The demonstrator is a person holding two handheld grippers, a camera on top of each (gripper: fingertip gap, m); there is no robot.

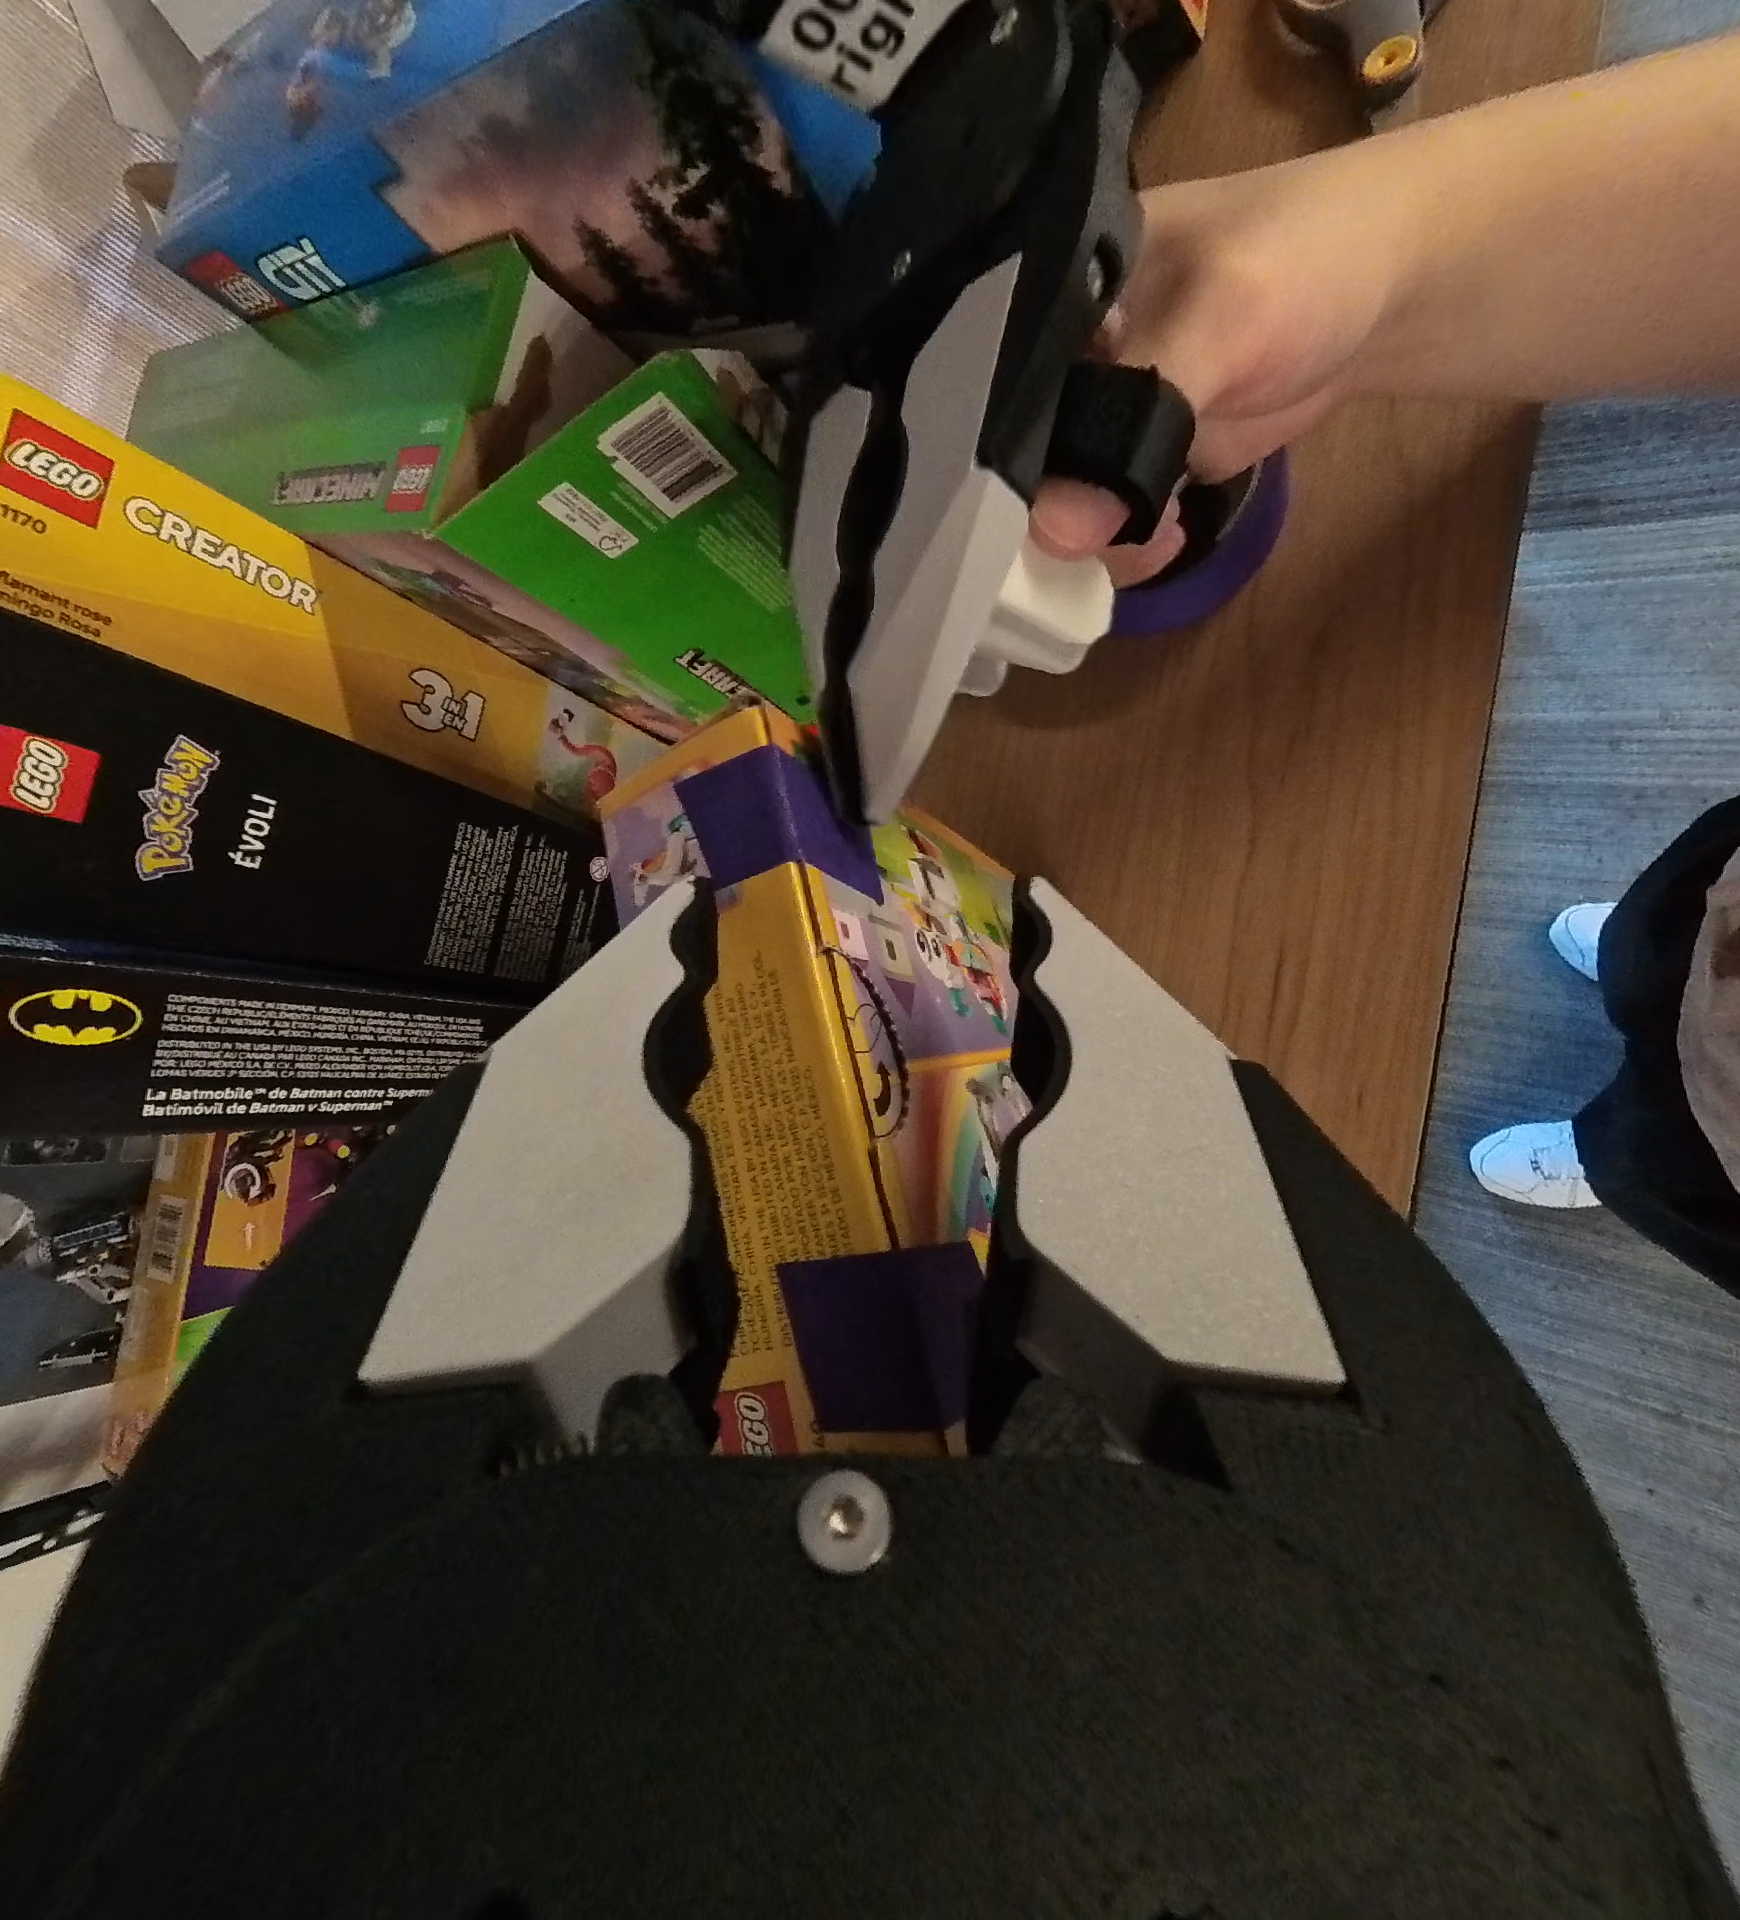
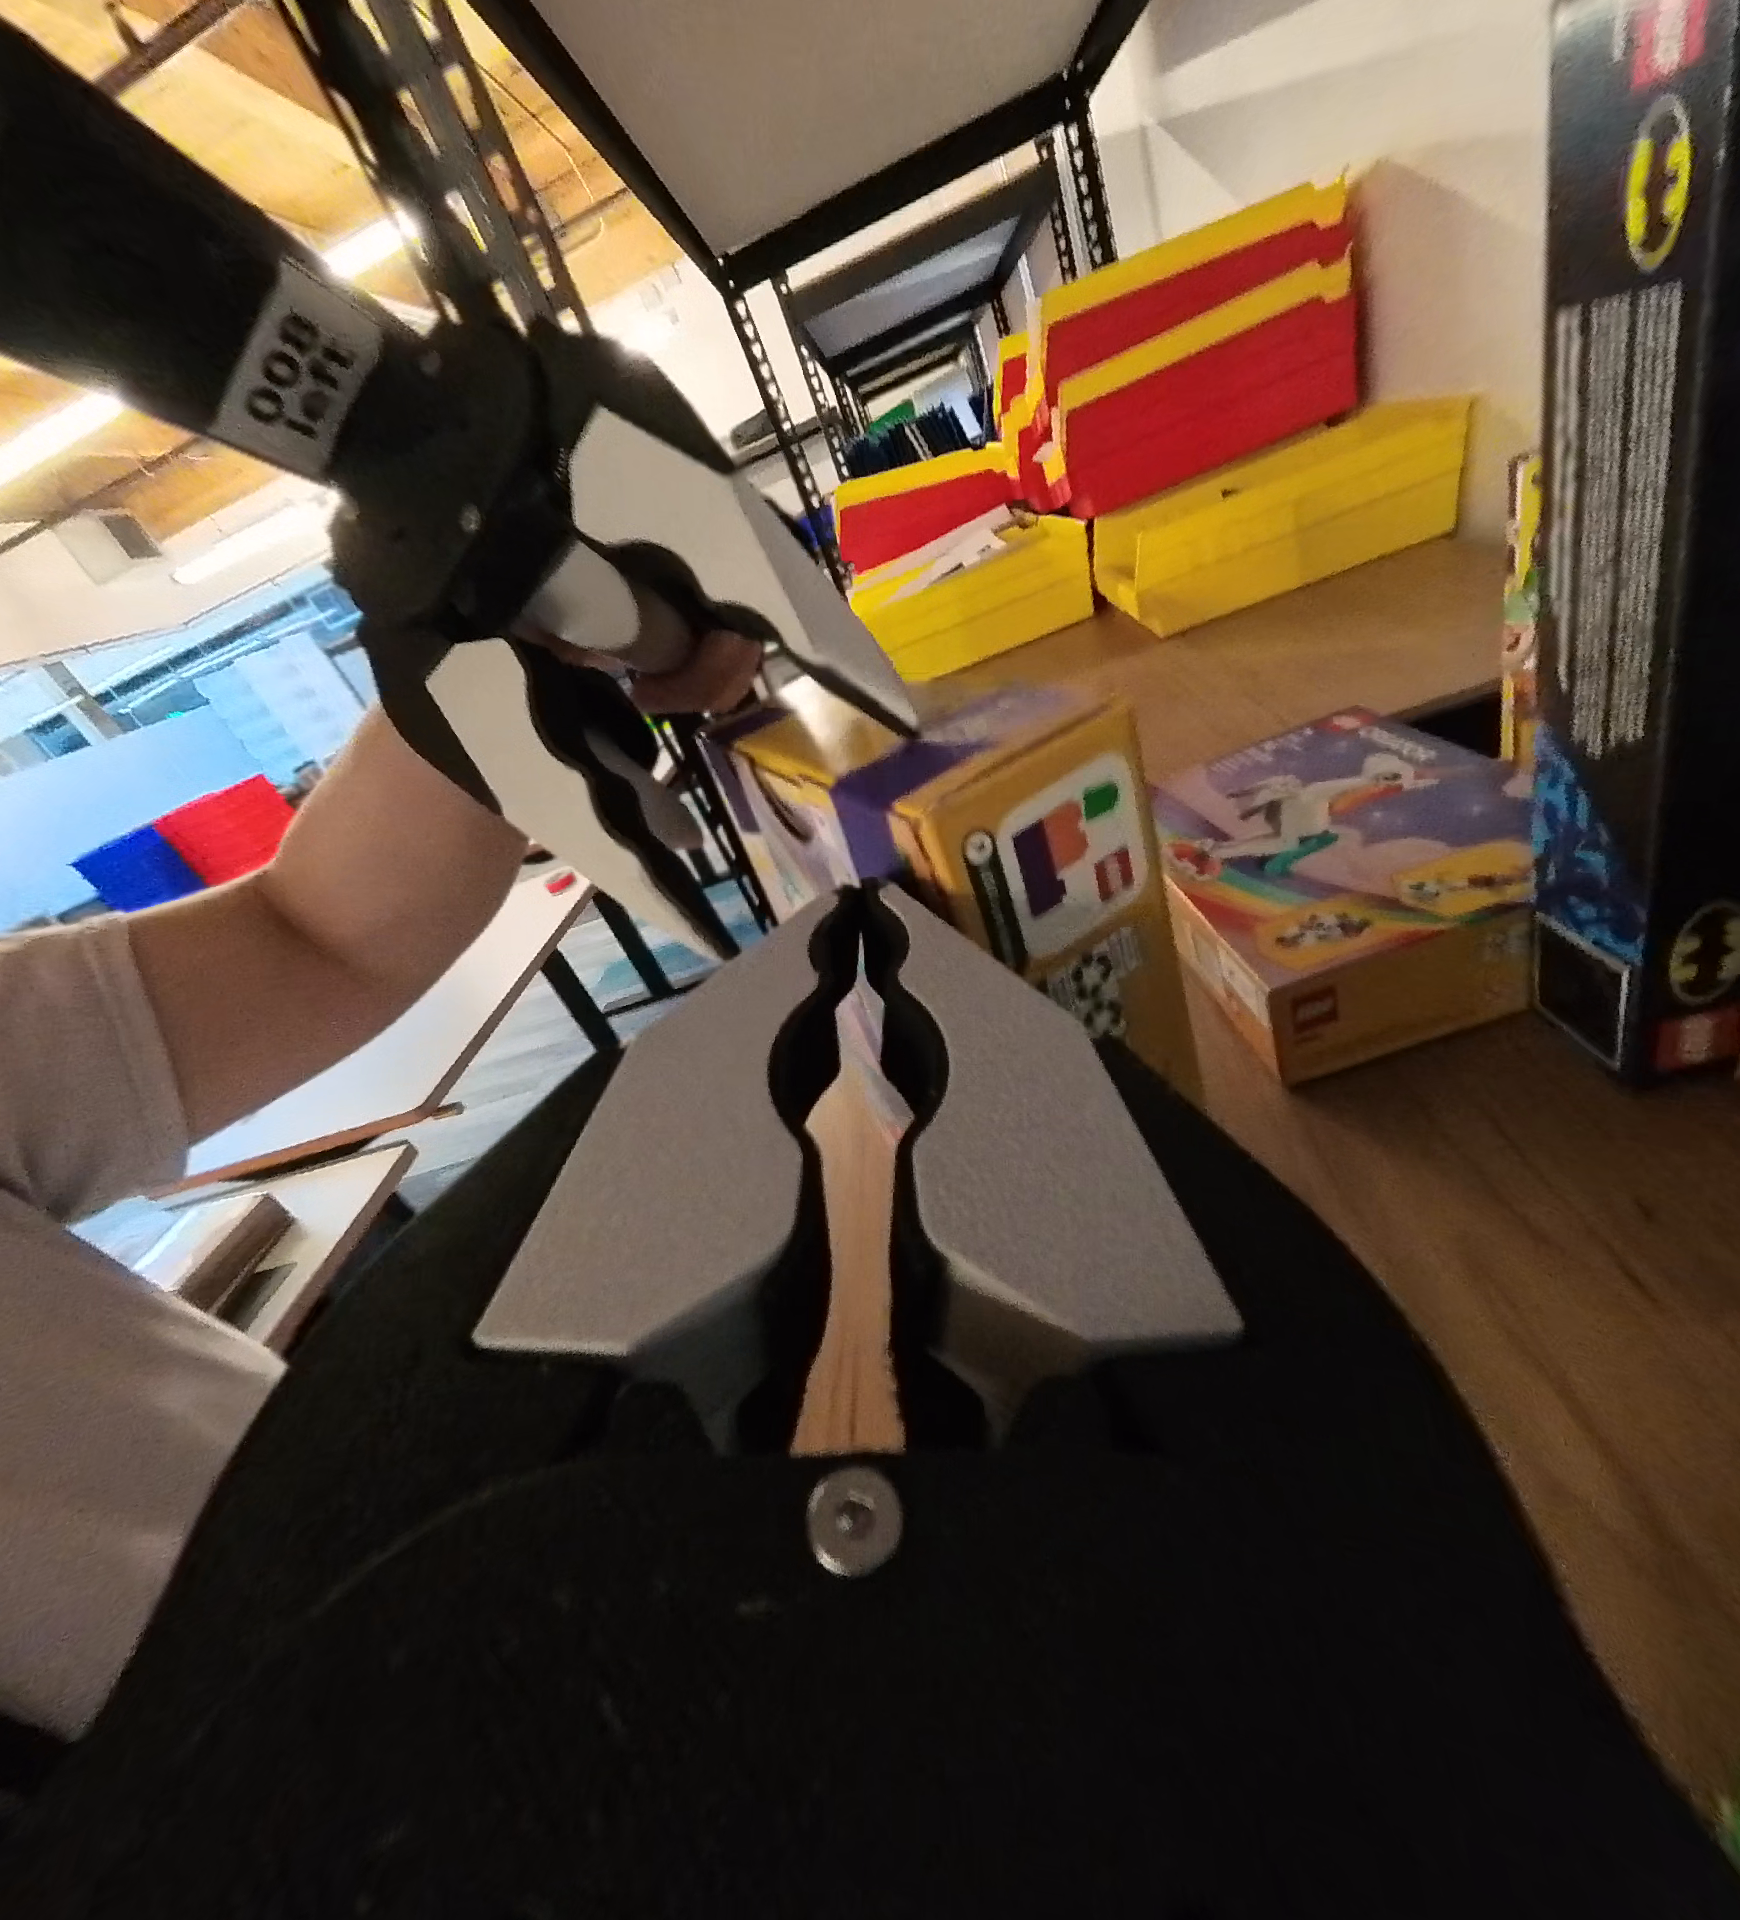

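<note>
On the wooden shelf, beside the black box and green boxes, your left gripper grips the yellow box by its two broad faces. Your right gripper, jaws nearly closed and holding nothing, touches the purple tape on that box's far end.

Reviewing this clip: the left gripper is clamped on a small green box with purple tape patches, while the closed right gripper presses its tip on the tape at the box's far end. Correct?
Not quite: the box is yellow, not green. The left wrist view shows the left gripper clamped on a small yellow box with purple tape patches, and the closed right gripper tip on the far patch. The green boxes lie behind it.
</note>
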